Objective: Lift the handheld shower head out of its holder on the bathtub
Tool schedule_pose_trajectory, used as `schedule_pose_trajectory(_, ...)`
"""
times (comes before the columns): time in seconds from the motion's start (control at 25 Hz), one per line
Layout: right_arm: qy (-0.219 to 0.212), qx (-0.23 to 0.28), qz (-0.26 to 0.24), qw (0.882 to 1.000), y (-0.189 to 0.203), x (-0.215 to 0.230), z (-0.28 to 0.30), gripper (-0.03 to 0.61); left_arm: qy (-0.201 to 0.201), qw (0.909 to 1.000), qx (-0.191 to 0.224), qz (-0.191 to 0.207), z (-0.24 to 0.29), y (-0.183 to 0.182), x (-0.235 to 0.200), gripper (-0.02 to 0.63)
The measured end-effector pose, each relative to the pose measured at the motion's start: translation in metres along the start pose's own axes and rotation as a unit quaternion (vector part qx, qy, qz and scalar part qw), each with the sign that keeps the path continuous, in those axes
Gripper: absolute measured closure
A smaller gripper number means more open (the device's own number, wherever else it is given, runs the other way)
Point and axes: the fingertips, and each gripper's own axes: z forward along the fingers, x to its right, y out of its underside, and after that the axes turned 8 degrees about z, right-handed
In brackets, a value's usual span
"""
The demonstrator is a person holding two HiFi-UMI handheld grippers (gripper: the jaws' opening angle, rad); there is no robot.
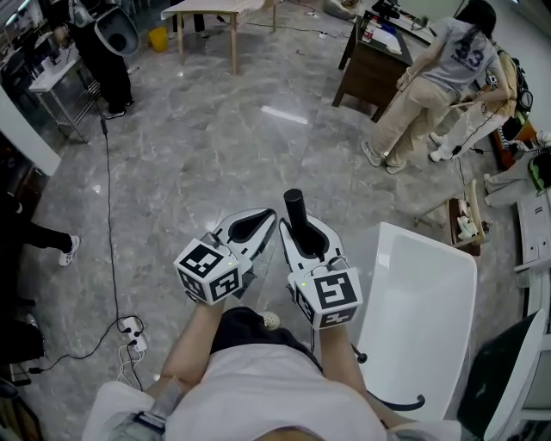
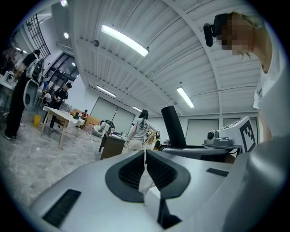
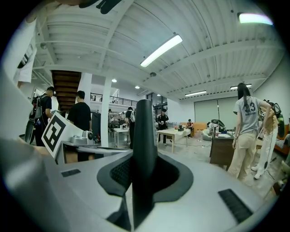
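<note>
A black, rod-like shower head handle [image 1: 294, 207] sticks out forward from between the jaws of my right gripper [image 1: 299, 229], which is shut on it and held at waist height. In the right gripper view the handle [image 3: 144, 136] rises straight up the middle of the right gripper [image 3: 144, 168]. My left gripper [image 1: 267, 219] is close beside it on the left, jaws together with nothing between them. From the left gripper [image 2: 145, 158], the handle [image 2: 174, 127] shows upright to the right. The spray end and the holder are hidden.
A white bathtub [image 1: 430, 293] stands at my right, with a thin black curved hose [image 1: 398, 401] by its near end. Two people [image 1: 430, 82] are by a dark wooden desk [image 1: 370, 73] ahead right. A light table [image 1: 219, 13] stands far ahead, and a cable [image 1: 109, 215] runs along the grey floor at left.
</note>
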Motion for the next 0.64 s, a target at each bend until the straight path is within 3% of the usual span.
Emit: schedule_pose_trajectory(0.64,0.002,-0.001,-0.001,1.000,0.0010,0.0006,-0.0001,0.469,0.011,0.9999,0.000,-0.008,0.0041,0.0030,0.0045,0.594)
